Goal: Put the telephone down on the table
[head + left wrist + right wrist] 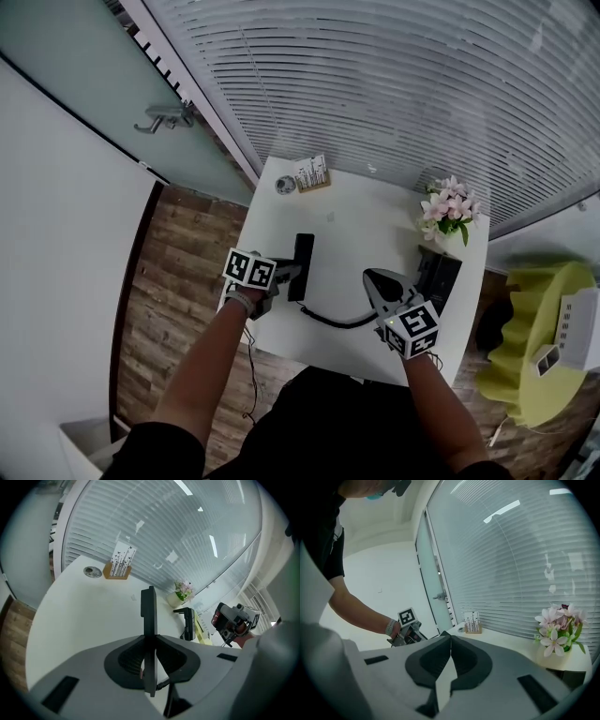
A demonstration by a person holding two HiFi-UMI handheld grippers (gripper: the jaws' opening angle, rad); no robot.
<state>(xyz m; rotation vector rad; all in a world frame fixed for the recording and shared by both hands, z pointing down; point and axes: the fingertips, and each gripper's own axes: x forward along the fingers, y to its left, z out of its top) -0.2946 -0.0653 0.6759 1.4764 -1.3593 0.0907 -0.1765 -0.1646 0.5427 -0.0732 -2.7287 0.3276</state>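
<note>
The card (310, 174) in the little wooden stand is showing small black drawings, but its print is too small to read. The cubes on the grippers are showing only black and white squares. The left gripper (292, 274) is squeezing the one black phone handset (304, 251) tight between its two fingers. The handset is standing on its thin edge, with its long end poking out past the fingertips and its short end sticking back behind them. It is hanging over the left side of the white table (356, 220), far from the flower pot (449, 212), and I cannot tell if it is touching the table. One curly cord (333, 321) is running from it toward the flower pot side. The right gripper (368, 275) is closing its fingers on nothing, between the handset and the flower pot. One black phone base (439, 277) is sitting just beside the flower pot. One small round thing (285, 185) is lying by the card, far across from the flower pot.
</note>
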